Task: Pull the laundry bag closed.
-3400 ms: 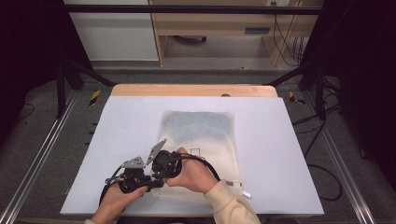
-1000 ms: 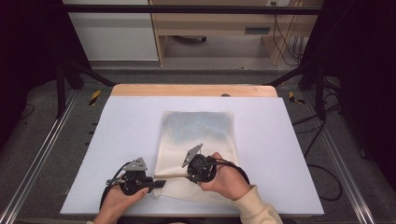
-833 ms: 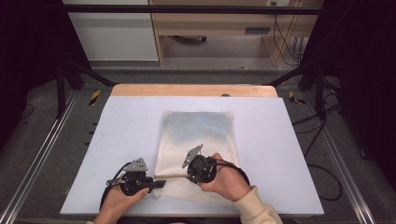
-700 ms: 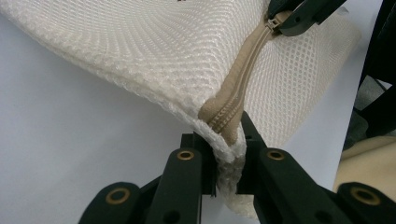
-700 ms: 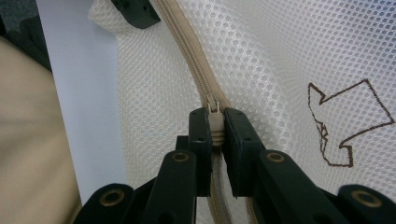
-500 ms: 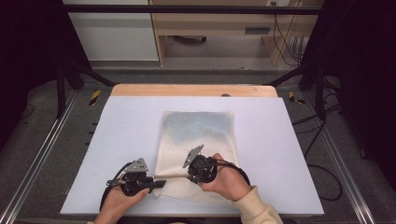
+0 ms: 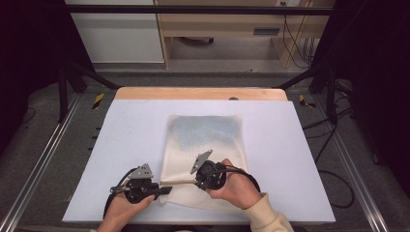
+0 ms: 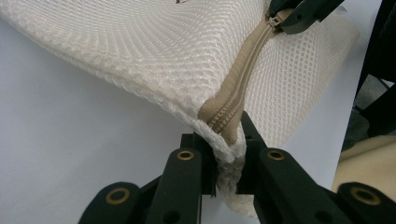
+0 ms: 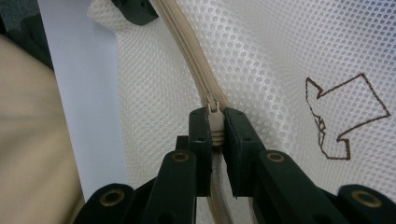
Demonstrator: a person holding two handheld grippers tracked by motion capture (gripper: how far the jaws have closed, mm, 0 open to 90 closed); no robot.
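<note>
Compared with the frame a few seconds back, our right gripper has travelled rightward along the near edge of the cream mesh laundry bag, away from our left gripper, which has held its place at the bag's near-left corner. Over the last second the right one barely moves. We judge the zip is being drawn along, with most of its run not yet covered.

From the high view, the bag lies flat on the pale lavender surface, near the middle and close to our edge, with both grippers at its near hem.

Through the left gripper view, our left gripper has its jaws pressed together on the bag's corner, right where the tan zipper tape ends. The tape runs up and away to the other gripper, which pinches the slider at the top edge.

Through the right gripper view, our right gripper pinches the beige zipper pull between its jaws. A brown stitched arrow-like mark sits on the mesh to the side. With the corner anchored, the tape stays taut for the next pull.
</note>
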